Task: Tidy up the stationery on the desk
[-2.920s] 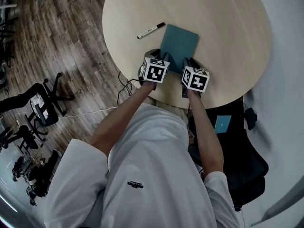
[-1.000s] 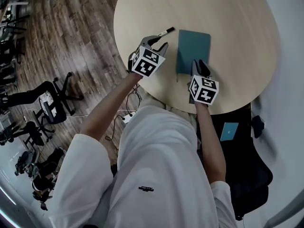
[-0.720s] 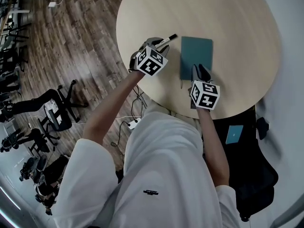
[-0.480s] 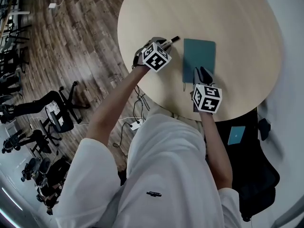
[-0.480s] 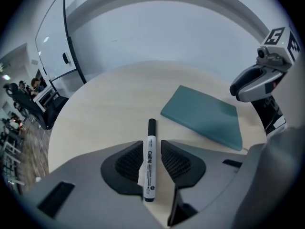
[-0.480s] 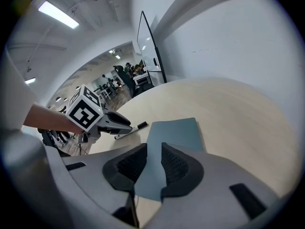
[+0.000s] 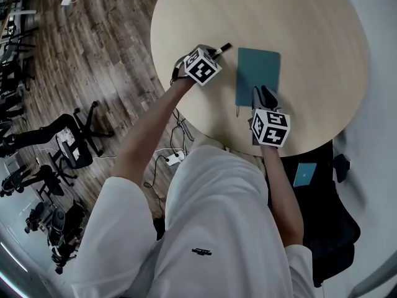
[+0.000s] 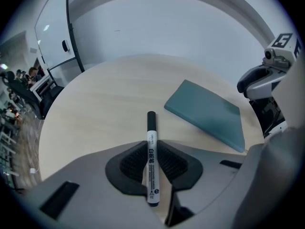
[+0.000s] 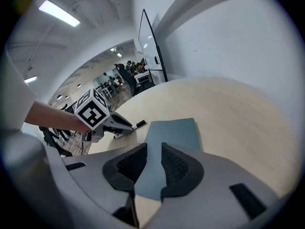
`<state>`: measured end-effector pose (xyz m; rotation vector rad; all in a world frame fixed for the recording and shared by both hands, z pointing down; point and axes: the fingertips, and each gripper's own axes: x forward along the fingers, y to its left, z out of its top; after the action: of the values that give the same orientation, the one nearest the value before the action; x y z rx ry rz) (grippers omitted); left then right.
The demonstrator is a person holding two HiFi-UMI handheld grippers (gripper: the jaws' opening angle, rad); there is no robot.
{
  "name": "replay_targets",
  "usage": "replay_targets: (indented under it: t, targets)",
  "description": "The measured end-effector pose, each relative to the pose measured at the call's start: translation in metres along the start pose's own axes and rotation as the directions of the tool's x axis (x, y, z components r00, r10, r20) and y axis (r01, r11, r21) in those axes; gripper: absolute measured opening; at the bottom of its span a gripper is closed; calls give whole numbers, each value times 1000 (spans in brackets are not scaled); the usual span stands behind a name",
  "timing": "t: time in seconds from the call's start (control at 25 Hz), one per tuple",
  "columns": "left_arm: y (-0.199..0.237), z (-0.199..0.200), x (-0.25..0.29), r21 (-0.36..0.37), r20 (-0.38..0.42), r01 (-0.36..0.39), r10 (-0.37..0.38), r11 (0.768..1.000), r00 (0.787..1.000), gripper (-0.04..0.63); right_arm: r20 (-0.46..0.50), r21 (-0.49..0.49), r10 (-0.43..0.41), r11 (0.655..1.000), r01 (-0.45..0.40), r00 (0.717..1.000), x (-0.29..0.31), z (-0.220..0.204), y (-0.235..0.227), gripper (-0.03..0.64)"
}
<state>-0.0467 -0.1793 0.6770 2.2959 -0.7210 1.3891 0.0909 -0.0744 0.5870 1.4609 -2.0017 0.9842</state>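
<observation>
A white marker with a black cap [image 7: 223, 46] lies on the round beige table [image 7: 298, 17], left of a teal notebook [image 7: 258, 73]. My left gripper [image 7: 209, 50] is down over the marker. In the left gripper view the marker [image 8: 151, 123] runs lengthwise between the pads [image 8: 136, 163], which have just been closing and now press on its barrel. My right gripper [image 7: 265, 95] rests at the notebook's near edge. Its jaws stand slightly apart, and the notebook [image 9: 174, 130] lies flat beneath the gap, not clamped. The left gripper [image 9: 114, 124] also shows in the right gripper view.
The table's near edge runs just behind both grippers. Wooden floor with office chairs [image 7: 68, 141] and a cable with a power strip [image 7: 172, 158] lies to the left. A black chair holding a small teal item [image 7: 304, 174] stands at the right. A whiteboard [image 8: 52, 32] stands beyond the table.
My left gripper came down over the marker and its jaws closed onto it. The right gripper stayed at the notebook's near edge.
</observation>
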Motion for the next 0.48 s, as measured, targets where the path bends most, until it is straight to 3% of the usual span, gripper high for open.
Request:
replay_targets:
  t: [0.24,0.48]
  targets:
    - [-5,2,-6,-100,26,3,0,995,1000,75,12,10,6,1000,-6,1000,-3,2,-5,115]
    - [-13,10,-23,-243,90,4,19,970,996,75,21,4,10,1000,-11,1000,-8,4,-9,114]
